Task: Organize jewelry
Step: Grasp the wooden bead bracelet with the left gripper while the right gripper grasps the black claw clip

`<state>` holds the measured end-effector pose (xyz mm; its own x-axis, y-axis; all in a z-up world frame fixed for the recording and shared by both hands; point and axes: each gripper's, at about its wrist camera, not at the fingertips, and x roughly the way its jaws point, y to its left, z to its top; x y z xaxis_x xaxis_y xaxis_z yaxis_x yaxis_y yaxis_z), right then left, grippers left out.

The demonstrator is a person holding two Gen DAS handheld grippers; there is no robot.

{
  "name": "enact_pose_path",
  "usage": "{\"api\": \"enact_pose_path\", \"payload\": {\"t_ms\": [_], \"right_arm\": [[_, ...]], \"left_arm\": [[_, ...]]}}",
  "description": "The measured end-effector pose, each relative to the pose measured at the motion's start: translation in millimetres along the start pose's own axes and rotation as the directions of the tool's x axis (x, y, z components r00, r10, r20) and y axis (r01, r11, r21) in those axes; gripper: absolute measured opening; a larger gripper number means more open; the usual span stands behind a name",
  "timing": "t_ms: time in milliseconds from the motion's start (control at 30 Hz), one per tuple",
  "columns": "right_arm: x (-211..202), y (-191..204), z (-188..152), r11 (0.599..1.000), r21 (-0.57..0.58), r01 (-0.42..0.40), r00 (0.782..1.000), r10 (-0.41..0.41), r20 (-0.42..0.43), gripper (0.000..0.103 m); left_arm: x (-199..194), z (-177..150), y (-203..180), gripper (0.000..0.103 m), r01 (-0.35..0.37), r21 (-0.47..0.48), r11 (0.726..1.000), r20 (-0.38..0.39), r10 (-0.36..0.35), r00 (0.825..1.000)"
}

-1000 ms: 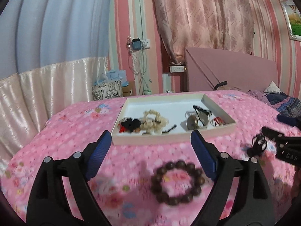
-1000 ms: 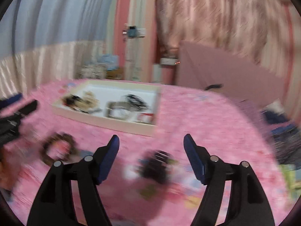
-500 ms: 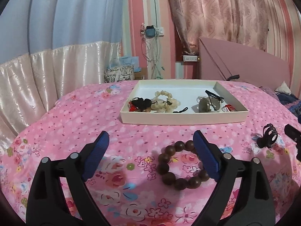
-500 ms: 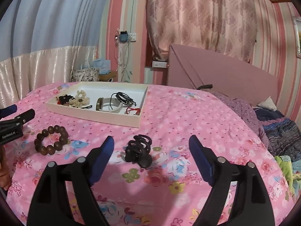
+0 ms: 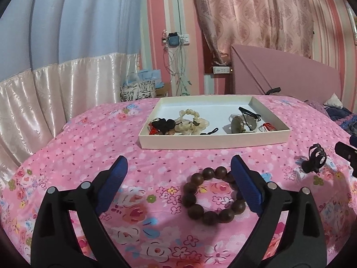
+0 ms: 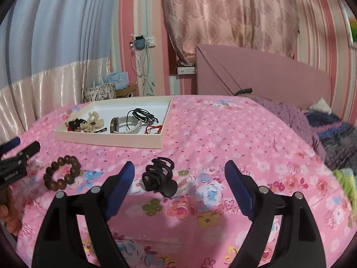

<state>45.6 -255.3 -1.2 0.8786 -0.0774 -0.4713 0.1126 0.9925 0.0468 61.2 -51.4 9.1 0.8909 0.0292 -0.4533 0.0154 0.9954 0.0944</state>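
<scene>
The bead bracelet [image 5: 213, 197] lies on the bedspread [image 5: 89, 156] between the spread, just-widened left gripper [image 5: 179, 174] fingers, nearer the right finger, unpinched.

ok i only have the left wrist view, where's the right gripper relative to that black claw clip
Observer: The right gripper is open, its jaws have just been opening, and the black claw clip lies between them, nearer the left jaw, not gripped.
Operator: whats right of the clip
Observer: Bare bedspread, then a purple blanket heaped at the bed's right side.
Operator: anything past that
Observer: Something green at the picture's right edge; I cannot tell what.
</scene>
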Motion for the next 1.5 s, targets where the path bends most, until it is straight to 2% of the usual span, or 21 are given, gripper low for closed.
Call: {"api": "enact_pose_path", "payload": {"t_ms": [67,167,200,267,367,433,500,600,767,833,933,1000,1033,1100,1167,1200,1233,1333,1367,1433,1500], "right_arm": [[7,-7,-1,0.998,0.046,-0.033,0.998,0.035,-0.044,0.083],[8,-17,-4,0.991,0.102,-0.087,0.994,0.093,-0.052,0.083],[7,-20,-5,0.989,0.110,-0.099,0.993,0.106,-0.058,0.083],[6,-32,-9,0.984,0.123,-0.125,0.988,0.135,-0.078,0.083],[-2,-63,-12,0.975,0.162,-0.148,0.983,0.163,-0.083,0.083],[0,-76,-12,0.978,0.169,-0.122,0.985,0.140,-0.103,0.083],[4,-79,-9,0.981,0.161,-0.112,0.985,0.131,-0.116,0.083],[19,-67,-3,0.967,0.208,-0.149,0.976,0.178,-0.128,0.083],[44,-18,4,0.978,0.137,-0.155,0.969,0.177,-0.169,0.083],[59,-2,3,0.985,0.115,-0.127,0.967,0.148,-0.206,0.083],[72,9,4,0.995,0.069,-0.066,0.965,0.081,-0.248,0.083],[79,14,3,0.999,0.044,-0.032,0.961,0.043,-0.272,0.083],[81,16,3,0.999,0.042,-0.021,0.961,0.032,-0.276,0.083],[83,18,3,0.999,0.032,-0.009,0.960,0.018,-0.281,0.082],[85,20,3,1.000,0.016,-0.009,0.956,0.014,-0.293,0.067],[87,21,2,1.000,0.013,-0.007,0.952,0.011,-0.305,0.042],[90,21,1,1.000,0.010,-0.008,0.948,0.011,-0.319,0.037],[91,22,0,1.000,0.004,-0.014,0.944,0.015,-0.329,0.037],[91,22,0,1.000,0.007,-0.016,0.944,0.018,-0.328,0.037],[90,20,0,1.000,0.021,-0.022,0.945,0.027,-0.326,0.036],[90,19,1,0.999,0.030,-0.026,0.946,0.034,-0.321,0.036]], "left_arm": [[-2,0,3,0.094,0.012,-0.013,1.000,0.006,-0.012,1.000],[-2,0,9,0.094,0.011,-0.044,0.999,0.006,-0.011,1.000],[0,1,8,0.094,-0.010,-0.038,0.999,-0.008,0.010,1.000],[5,0,4,0.093,-0.008,0.008,1.000,-0.056,0.009,0.998],[4,-5,9,0.093,0.045,0.047,0.998,-0.094,-0.040,0.995],[8,-7,18,0.093,0.081,0.031,0.996,-0.143,-0.076,0.987],[18,-7,21,0.093,0.082,0.047,0.996,-0.185,-0.072,0.980],[36,-6,19,0.093,0.053,0.084,0.995,-0.207,-0.035,0.978],[63,-3,7,0.093,0.134,0.049,0.990,-0.297,-0.114,0.948],[73,-4,-2,0.093,0.128,0.076,0.989,-0.329,-0.097,0.939],[85,-7,-8,0.083,0.150,0.076,0.986,-0.385,-0.110,0.916],[91,-10,-9,0.071,0.171,0.070,0.983,-0.418,-0.127,0.899],[94,-12,-9,0.071,0.188,0.061,0.980,-0.435,-0.144,0.889],[98,-12,-8,0.069,0.201,0.045,0.979,-0.443,-0.161,0.882],[100,-12,-8,0.067,0.208,0.034,0.978,-0.445,-0.171,0.879],[101,-11,-8,0.063,0.210,0.029,0.977,-0.443,-0.175,0.879],[101,-11,-8,0.061,0.214,0.027,0.976,-0.440,-0.181,0.880],[100,-12,-8,0.032,0.241,0.016,0.971,-0.422,-0.212,0.881],[100,-12,-6,0.018,0.269,-0.006,0.963,-0.418,-0.246,0.875],[103,-11,-1,0.018,0.294,-0.047,0.955,-0.417,-0.286,0.863],[105,-10,0,0.017,0.305,-0.051,0.951,-0.415,-0.298,0.859]]}}
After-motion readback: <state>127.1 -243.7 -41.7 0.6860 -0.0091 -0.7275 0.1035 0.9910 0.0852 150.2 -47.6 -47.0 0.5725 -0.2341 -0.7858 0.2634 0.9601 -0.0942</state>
